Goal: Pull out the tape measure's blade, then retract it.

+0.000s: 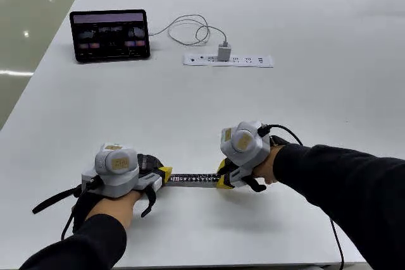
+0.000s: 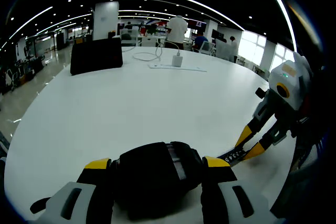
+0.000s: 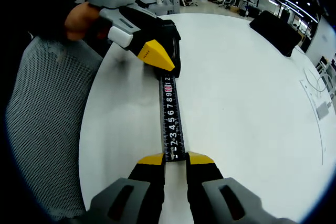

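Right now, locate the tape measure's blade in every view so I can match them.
Head view: blade, bottom centre.
Left gripper view: blade, lower right, right of the case.
Right gripper view: blade, centre, rising from the jaws.
Shared landmark: dark tablet.

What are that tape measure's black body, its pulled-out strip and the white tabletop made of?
The body looks like matte black rubber or plastic, with dull, soft highlights. The blade is a thin, flat, dark strip with printed white numbers, probably coated metal. The tabletop is smooth and white with a faint sheen, possibly laminate.
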